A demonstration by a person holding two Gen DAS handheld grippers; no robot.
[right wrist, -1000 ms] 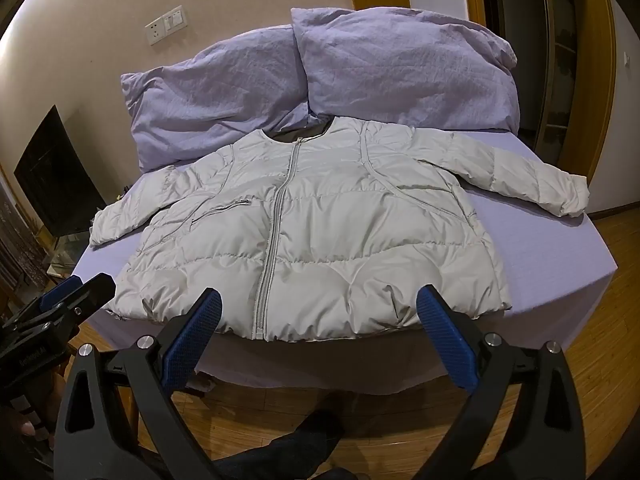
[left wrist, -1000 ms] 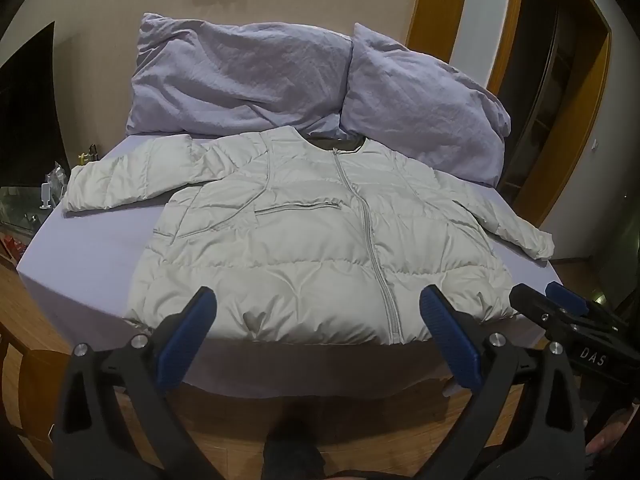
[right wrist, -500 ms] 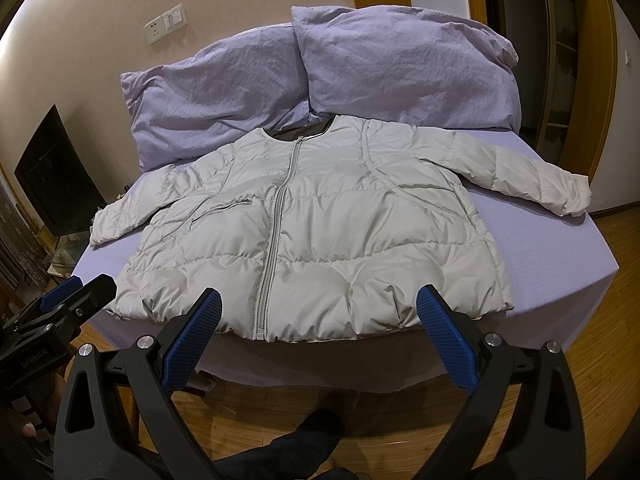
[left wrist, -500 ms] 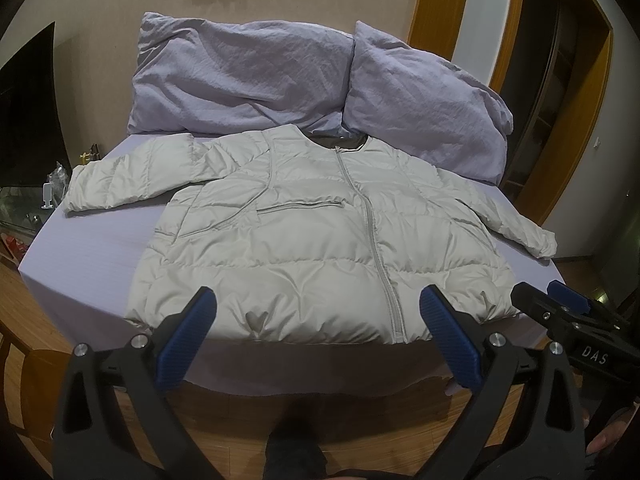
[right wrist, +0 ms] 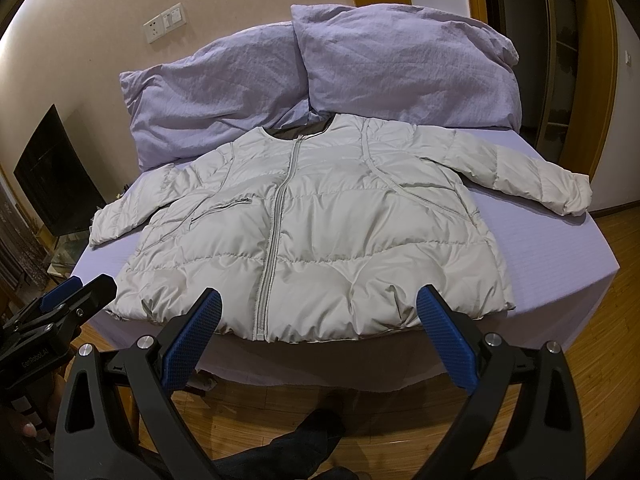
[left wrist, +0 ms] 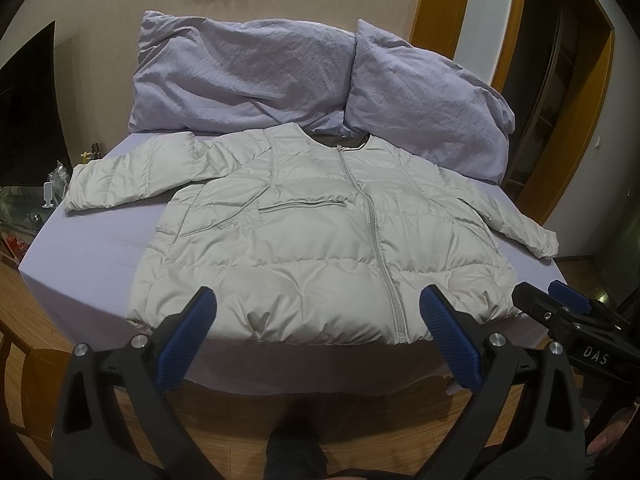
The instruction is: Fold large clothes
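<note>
Two grippers hover in front of the bed (left wrist: 92, 240), both near its front edge and touching nothing. On the bed lies a pale grey puffer jacket (left wrist: 320, 236), flat, front side up, with the zipper (left wrist: 376, 240) closed down the middle. Both sleeves are spread out to the sides on the lilac sheet, and the hem reaches the front edge of the bed. Behind the jacket collar, two lilac pillows (left wrist: 248, 76) lean against the wall. The left gripper (left wrist: 318, 312) has its blue pads wide apart, with nothing between them. The right gripper (right wrist: 318, 312) is spread wide in the same way, also empty, and stands beside the left one.
</note>
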